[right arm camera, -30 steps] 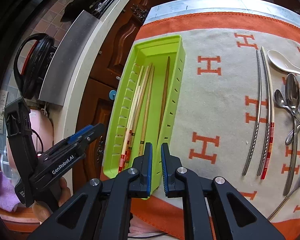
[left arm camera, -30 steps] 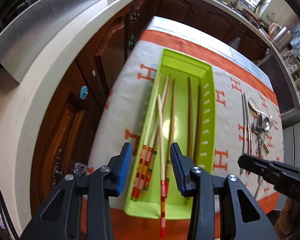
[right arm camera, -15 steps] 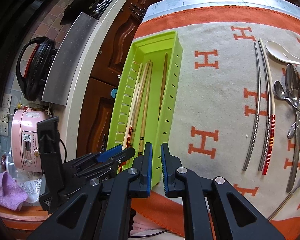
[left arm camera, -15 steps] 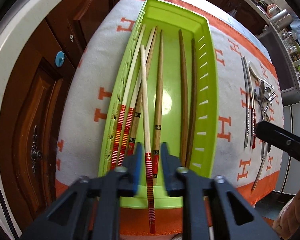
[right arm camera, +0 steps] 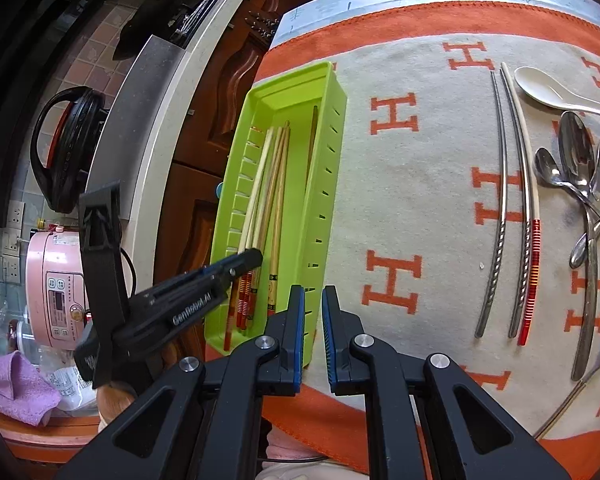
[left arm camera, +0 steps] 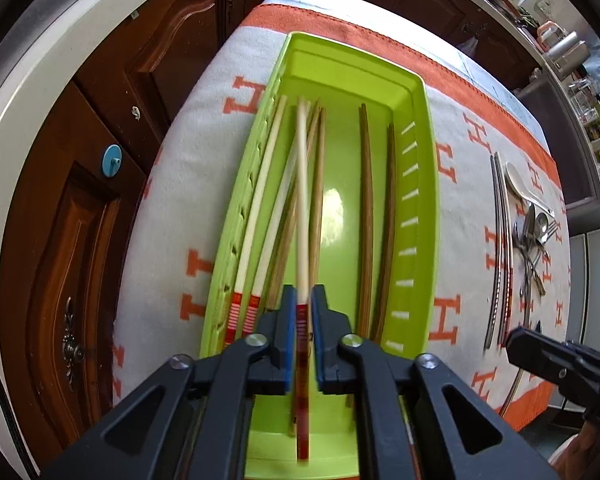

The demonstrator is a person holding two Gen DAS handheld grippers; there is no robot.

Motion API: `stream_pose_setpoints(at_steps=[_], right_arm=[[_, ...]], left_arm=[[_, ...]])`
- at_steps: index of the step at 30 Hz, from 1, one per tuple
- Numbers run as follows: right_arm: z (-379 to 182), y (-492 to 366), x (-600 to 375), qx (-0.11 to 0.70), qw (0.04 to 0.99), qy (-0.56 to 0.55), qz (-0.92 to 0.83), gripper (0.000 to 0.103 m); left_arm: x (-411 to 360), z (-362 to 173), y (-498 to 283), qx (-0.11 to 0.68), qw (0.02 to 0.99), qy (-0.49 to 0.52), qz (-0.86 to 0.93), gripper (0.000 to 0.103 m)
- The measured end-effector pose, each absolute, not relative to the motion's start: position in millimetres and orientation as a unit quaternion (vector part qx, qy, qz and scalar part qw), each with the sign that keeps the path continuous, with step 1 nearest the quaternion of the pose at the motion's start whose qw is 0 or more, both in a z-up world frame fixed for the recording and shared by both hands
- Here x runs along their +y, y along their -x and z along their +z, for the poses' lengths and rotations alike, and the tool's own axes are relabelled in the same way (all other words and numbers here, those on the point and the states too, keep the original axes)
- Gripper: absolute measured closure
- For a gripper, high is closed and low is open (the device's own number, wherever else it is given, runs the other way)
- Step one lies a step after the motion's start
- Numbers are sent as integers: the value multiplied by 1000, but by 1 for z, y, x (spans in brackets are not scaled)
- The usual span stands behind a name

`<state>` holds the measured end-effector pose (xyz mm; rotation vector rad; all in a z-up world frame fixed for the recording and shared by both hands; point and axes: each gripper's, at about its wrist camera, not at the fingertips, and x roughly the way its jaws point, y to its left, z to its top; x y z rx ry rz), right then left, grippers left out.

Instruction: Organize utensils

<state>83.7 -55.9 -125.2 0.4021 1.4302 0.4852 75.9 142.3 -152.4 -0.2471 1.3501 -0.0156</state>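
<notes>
a second ago my left gripper (left arm camera: 301, 322) hung high over the near end of the green tray (left arm camera: 422, 184) with its fingers spread wide; since then it has dropped close and closed around the white chopstick with the red-banded handle (left arm camera: 301, 184). now its fingers are opening again, a thin gap showing on each side of the blurred chopstick that lies between them, so i read it as released rather than clamped. the chopstick runs lengthwise down the tray, its handle end near the tray's near wall, crossing over the wooden chopsticks (left arm camera: 318, 200) beside it. two more red-banded chopsticks (left arm camera: 256, 216) lie along the slotted left wall and two dark wooden ones (left arm camera: 366, 216) along the right half.

my right gripper (right arm camera: 310, 322) has barely shifted: its fingers are clenched almost together on nothing, hovering over the tray's near right corner.

the tray sits on the orange-and-cream cloth (right arm camera: 416, 184) at the table's left edge, with the cabinet doors (left arm camera: 80, 240) dropping away just beside it, so there is little room on that side. to the right the cloth lies open between the tray and the steel chopsticks (right arm camera: 500, 200), the remaining red-banded chopstick (right arm camera: 528, 208) and the pile of spoons (right arm camera: 580, 168).
</notes>
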Motion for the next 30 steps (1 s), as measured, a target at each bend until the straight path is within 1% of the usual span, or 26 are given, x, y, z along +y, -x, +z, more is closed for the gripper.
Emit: stream_pose_setpoints(at_steps=[1, 2, 4, 5, 16, 23, 30], right_arm=[[-124, -83, -58, 644, 710, -182, 217, 94], [-124, -83, -61, 643, 711, -183, 215, 92], [-123, -84, -66, 641, 714, -186, 211, 88], [-123, -84, -68, 639, 716, -187, 209, 87], [-121, -73, -94, 630, 731, -174, 197, 87], [-130, -58, -144, 622, 748, -173, 154, 87], [-138, -52, -203, 600, 761, -215, 120, 87]], left_arm=[[142, -150, -77, 619, 777, 114, -4, 77], [144, -147, -78, 615, 780, 113, -3, 75], [143, -141, -79, 610, 784, 111, -1, 65], [144, -139, -79, 608, 786, 112, 0, 64], [127, -120, -69, 597, 795, 109, -21, 64], [84, -105, -66, 589, 800, 91, -73, 64], [29, -108, -77, 599, 789, 65, -119, 64]])
